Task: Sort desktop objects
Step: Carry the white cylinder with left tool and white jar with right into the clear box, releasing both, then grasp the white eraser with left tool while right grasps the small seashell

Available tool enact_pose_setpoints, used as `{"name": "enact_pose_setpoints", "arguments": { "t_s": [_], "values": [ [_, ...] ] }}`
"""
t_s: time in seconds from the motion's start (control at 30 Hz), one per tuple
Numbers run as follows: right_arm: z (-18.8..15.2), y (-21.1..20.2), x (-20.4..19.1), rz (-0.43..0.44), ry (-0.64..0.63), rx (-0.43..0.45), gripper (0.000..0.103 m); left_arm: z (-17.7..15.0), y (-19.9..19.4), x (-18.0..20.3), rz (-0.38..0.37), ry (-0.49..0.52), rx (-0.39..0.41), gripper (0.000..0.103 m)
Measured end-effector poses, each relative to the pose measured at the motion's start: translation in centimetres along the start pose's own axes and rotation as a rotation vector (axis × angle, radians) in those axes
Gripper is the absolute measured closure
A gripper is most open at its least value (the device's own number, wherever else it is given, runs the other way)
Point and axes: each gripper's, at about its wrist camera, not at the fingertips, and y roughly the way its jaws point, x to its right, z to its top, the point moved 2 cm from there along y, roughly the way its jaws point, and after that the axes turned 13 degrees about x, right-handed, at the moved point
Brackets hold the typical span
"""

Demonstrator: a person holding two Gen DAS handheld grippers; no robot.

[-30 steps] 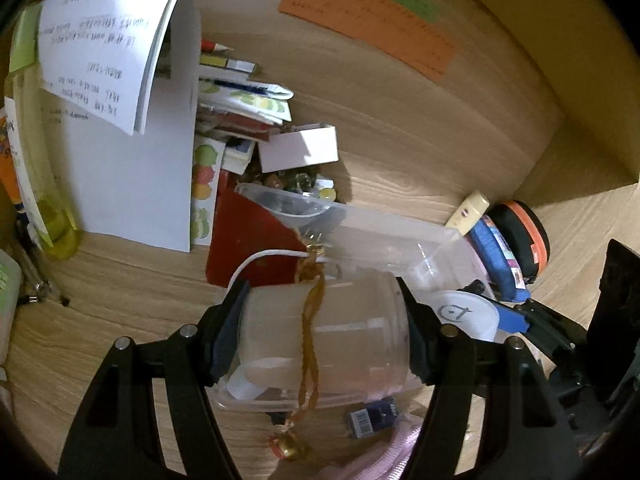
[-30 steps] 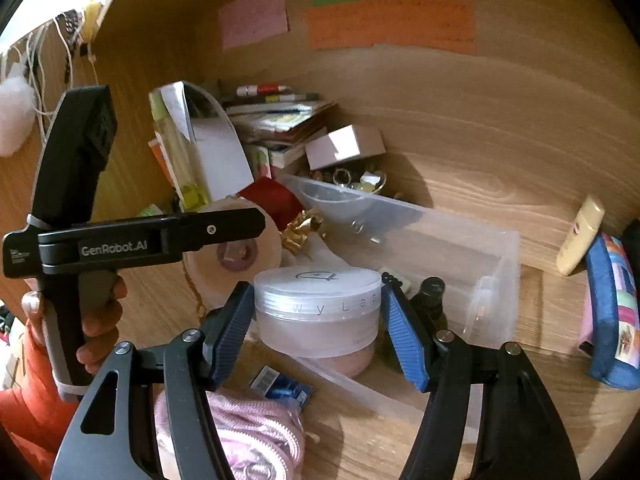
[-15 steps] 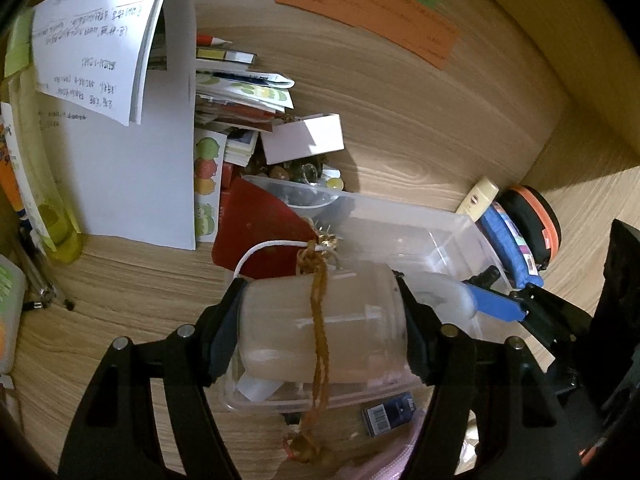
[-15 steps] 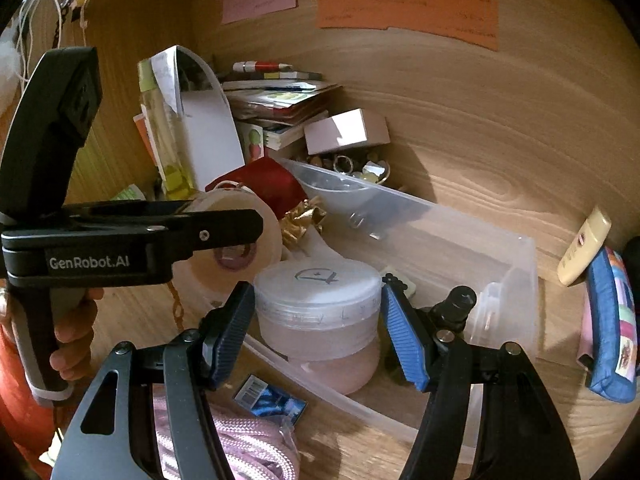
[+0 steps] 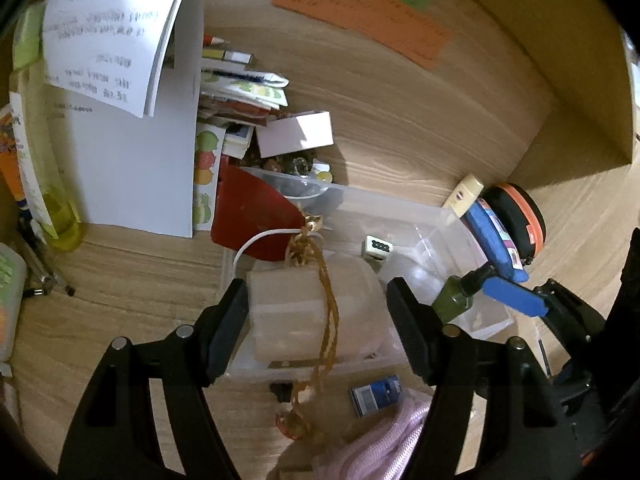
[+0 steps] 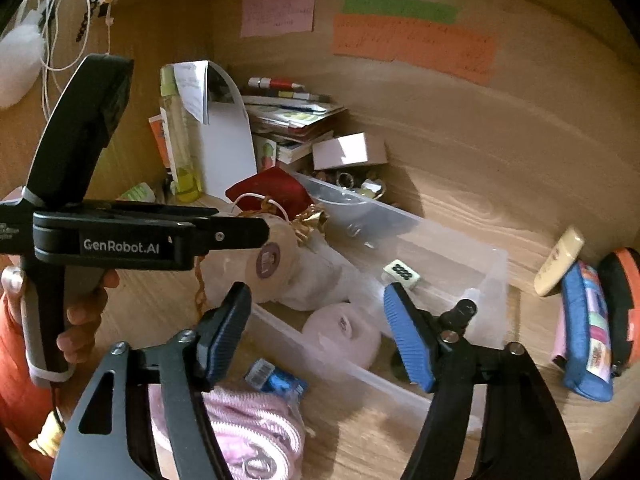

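Hovering over the clear bin [image 5: 436,220] on the desk [image 5: 120,264], the left gripper [image 5: 316,308] has its jaws clamped on a frosted jar [image 5: 280,312] — lowering it in seems next. The right gripper [image 6: 316,332] stands wide and empty above a pink jar [image 6: 344,332] lying inside.

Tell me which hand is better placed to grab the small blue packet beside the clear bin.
Right, probably. The right gripper has its jaws open and empty near the blue packet, while the left gripper is clamped on the translucent roll over the clear bin.
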Motion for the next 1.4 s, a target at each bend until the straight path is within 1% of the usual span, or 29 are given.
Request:
{"name": "enact_pose_setpoints", "arguments": {
  "t_s": [0.07, 0.13, 0.2, 0.3, 0.37, 0.43, 0.5, 0.57, 0.67, 0.73, 0.77, 0.9, 1.0, 1.13, 1.23, 1.3, 1.4],
  "values": [
    [-0.2, -0.7, 0.0, -0.01, -0.007, 0.006, 0.029, 0.0, -0.6, 0.4, 0.004, 0.02, 0.011, 0.033],
    [-0.4, -1.3, 0.0, -0.019, -0.008, 0.009, 0.022, -0.1, -1.3, 0.8, 0.008, 0.042, 0.026, 0.031],
    [-0.7, -1.8, 0.1, -0.03, -0.005, 0.017, 0.021, -0.1, -2.1, 1.3, 0.016, 0.064, 0.04, 0.031],
    [-1.1, -2.5, 0.3, -0.073, -0.009, 0.026, 0.019, -0.3, -3.2, 1.9, 0.033, 0.101, 0.067, 0.029],
    [-1.5, -2.9, 0.5, -0.082, 0.004, 0.025, 0.018, -0.5, -4.0, 2.3, 0.051, 0.128, 0.085, 0.028],
    [-1.9, -3.2, 0.9, -0.089, 0.032, 0.019, 0.017, -0.7, -4.7, 2.4, 0.061, 0.142, 0.098, 0.028],
    [-2.5, -3.5, 1.4, -0.082, 0.074, 0.013, 0.017, -0.9, -5.5, 2.5, 0.068, 0.149, 0.11, 0.024],
    [-3.0, -3.8, 1.9, -0.085, 0.116, 0.006, 0.016, -1.2, -6.2, 2.4, 0.077, 0.153, 0.12, 0.019],
    [-3.7, -4.4, 2.6, -0.1, 0.164, 0.009, 0.009, -1.7, -7.4, 2.2, 0.109, 0.175, 0.131, 0.016],
    [-4.1, -5.0, 3.0, -0.11, 0.196, 0.018, 0.002, -2.3, -8.2, 2.1, 0.128, 0.186, 0.136, 0.013],
    [-4.2, -5.3, 3.2, -0.113, 0.204, 0.021, 0.001, -2.6, -8.6, 1.9, 0.138, 0.189, 0.138, 0.012],
    [-4.8, -6.6, 3.6, -0.165, 0.208, 0.027, 0.0, -3.6, -9.8, 1.3, 0.158, 0.188, 0.128, 0.011],
    [-5.4, -7.3, 3.7, -0.2, 0.191, 0.016, 0.0, -4.5, -10.4, 0.6, 0.167, 0.177, 0.117, 0.008],
    [-6.7, -8.0, 4.2, -0.226, 0.197, -0.012, 0.0, -5.9, -11.1, 0.1, 0.196, 0.194, 0.145, 0.008],
    [-7.8, -8.1, 4.8, -0.224, 0.216, -0.042, 0.0, -6.9, -11.4, -0.4, 0.2, 0.203, 0.154, 0.007],
    [-8.5, -8.2, 5.0, -0.215, 0.221, -0.062, 0.001, -7.6, -11.5, -0.8, 0.193, 0.199, 0.141, 0.006],
    [-9.4, -8.3, 4.8, -0.211, 0.2, -0.088, 0.001, -8.7, -11.1, -1.0, 0.186, 0.207, 0.095, 0.005]
  ]
}}
